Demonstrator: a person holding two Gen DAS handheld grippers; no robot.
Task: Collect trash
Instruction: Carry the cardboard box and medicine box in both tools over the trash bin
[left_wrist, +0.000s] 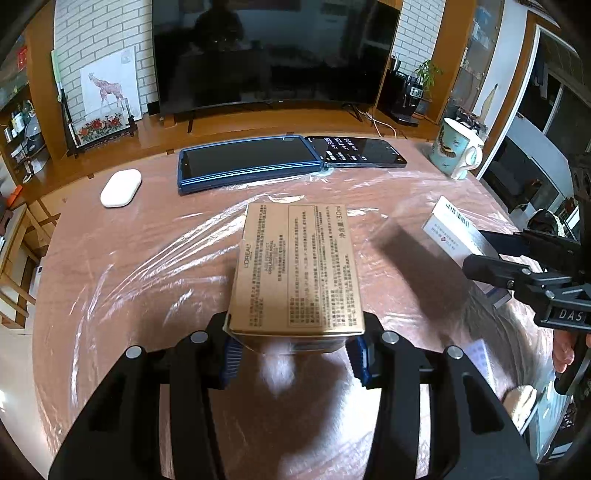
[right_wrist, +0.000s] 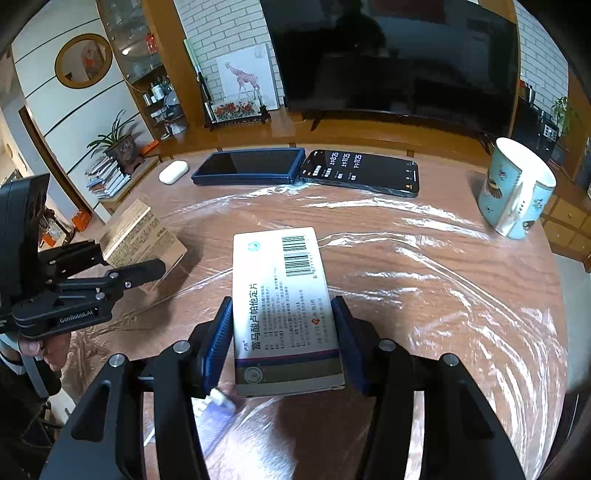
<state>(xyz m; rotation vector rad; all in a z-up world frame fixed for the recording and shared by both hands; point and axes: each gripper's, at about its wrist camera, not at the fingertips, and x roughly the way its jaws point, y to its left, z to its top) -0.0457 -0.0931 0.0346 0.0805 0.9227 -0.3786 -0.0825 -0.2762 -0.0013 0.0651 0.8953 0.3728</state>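
Trash here is two cardboard cartons, each clamped in a hand-held gripper above the round wooden worktop (right_wrist: 424, 258), which lies under crinkled clear plastic film.

At six o'clock in the left wrist view, the left hand-held gripper (left_wrist: 295, 354) is closed on a gold-tan rectangular cosmetics carton (left_wrist: 295, 269). Its blue ribbed pads (left_wrist: 232, 356) press the carton's near end from both sides. The carton's broad face is turned up, covered in small dark print with a brand name along its left edge, and it reaches toward twelve o'clock, lifted clear of the worktop.

At six o'clock in the right wrist view, the right hand-held gripper (right_wrist: 282, 345) grips a white rectangular medicine box (right_wrist: 282, 306) by its long sides. That box shows a barcode at its far end, large dark characters along its length and a dark purple band near its near end. It also hangs above the worktop.

Farther out, at two o'clock in the right wrist view, stands a pale blue ceramic mug (right_wrist: 517, 188) with a white handle; its inside cannot be seen. Toward twelve o'clock lie a dark phone (right_wrist: 360, 171) with a lit screen, touching a blue-cased tablet (right_wrist: 251, 166), and at eleven o'clock a white oval earbud case (right_wrist: 173, 171).
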